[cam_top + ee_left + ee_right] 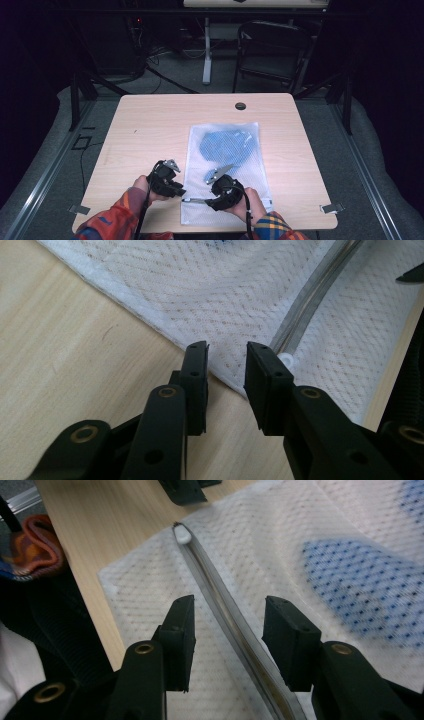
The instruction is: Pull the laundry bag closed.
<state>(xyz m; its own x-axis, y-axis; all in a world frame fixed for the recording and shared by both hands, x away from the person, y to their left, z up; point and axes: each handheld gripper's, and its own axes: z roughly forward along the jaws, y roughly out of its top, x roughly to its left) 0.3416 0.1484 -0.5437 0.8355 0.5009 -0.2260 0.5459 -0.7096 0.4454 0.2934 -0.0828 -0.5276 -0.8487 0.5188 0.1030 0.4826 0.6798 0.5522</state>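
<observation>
A white mesh bag (250, 175) lies flat on the wooden table (145, 130), with a blue dotted cloth (227, 146) inside it. Its grey zipper (220, 597) runs along the near edge and ends in a white tab (183, 534). My left gripper (181, 192) sits at the bag's near left corner. In the left gripper view its jaws (227, 352) stand a little apart over the bag's edge, with the white tab (286, 359) just beyond the right jaw. My right gripper (230, 607) straddles the zipper, pads apart on either side of it and not pressing on it.
A round cable hole (240, 106) lies near the table's far edge. Behind the table stand a dark chair (272, 47) and a white desk leg (206, 50). Bare tabletop stretches to the left and right of the bag.
</observation>
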